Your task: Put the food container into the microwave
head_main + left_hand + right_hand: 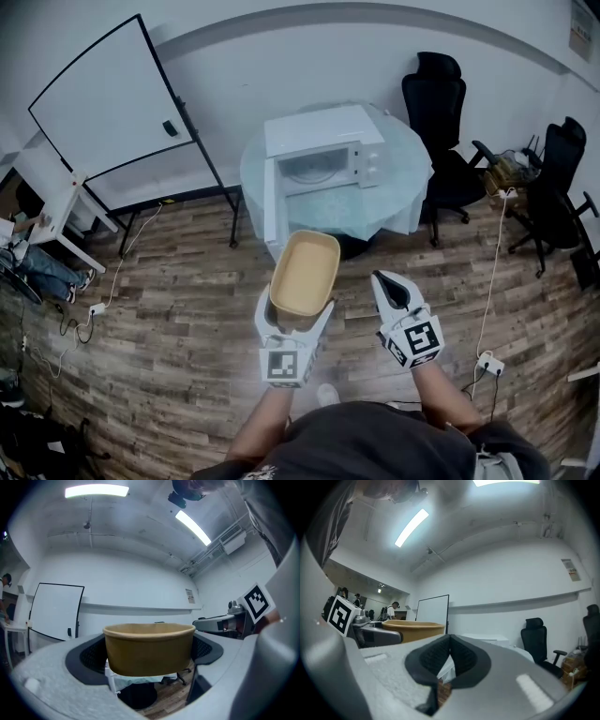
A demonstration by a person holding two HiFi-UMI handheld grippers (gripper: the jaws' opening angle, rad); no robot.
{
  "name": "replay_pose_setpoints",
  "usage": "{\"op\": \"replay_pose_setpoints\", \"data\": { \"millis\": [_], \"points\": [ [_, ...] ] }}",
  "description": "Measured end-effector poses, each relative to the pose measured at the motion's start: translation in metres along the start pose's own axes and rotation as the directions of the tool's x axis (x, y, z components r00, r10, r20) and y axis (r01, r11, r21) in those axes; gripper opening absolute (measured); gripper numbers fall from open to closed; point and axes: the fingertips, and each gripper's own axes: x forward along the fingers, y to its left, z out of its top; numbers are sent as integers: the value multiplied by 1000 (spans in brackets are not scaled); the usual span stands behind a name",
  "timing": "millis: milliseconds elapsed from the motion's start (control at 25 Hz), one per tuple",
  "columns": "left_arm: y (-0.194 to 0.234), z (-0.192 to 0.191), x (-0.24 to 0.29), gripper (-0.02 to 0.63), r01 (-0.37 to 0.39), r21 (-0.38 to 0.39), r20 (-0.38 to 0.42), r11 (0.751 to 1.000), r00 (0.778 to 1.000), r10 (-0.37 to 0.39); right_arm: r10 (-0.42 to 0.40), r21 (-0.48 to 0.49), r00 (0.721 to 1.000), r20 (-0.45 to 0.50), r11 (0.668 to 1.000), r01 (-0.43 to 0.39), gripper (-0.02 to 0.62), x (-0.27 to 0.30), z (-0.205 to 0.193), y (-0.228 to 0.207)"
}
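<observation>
A tan, empty food container (pixel 305 272) is held in the air in front of the person, with my left gripper (pixel 295 322) shut on its near end. In the left gripper view the container (pixel 149 648) fills the gap between the two dark pads. The white microwave (pixel 323 150) stands on a round table (pixel 403 141) ahead, its door (pixel 272 208) swung open toward the left. My right gripper (pixel 389 292) hovers to the right of the container, jaws shut with nothing between them. The right gripper view shows the container (pixel 412 629) at its left.
A whiteboard on a stand (pixel 112 98) is at the back left. Black office chairs (pixel 441 103) stand right of the table. Cables and a power strip (pixel 489 363) lie on the wooden floor. A person's legs (pixel 42 267) show at the far left.
</observation>
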Motion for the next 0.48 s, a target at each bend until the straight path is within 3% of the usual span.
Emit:
{"op": "replay_pose_setpoints", "data": {
  "millis": [480],
  "points": [
    [26,-1,13,531,79,-36,26,996,997,-78,-62,-47,998,-32,997,61,0,25,1,18]
  ]
}}
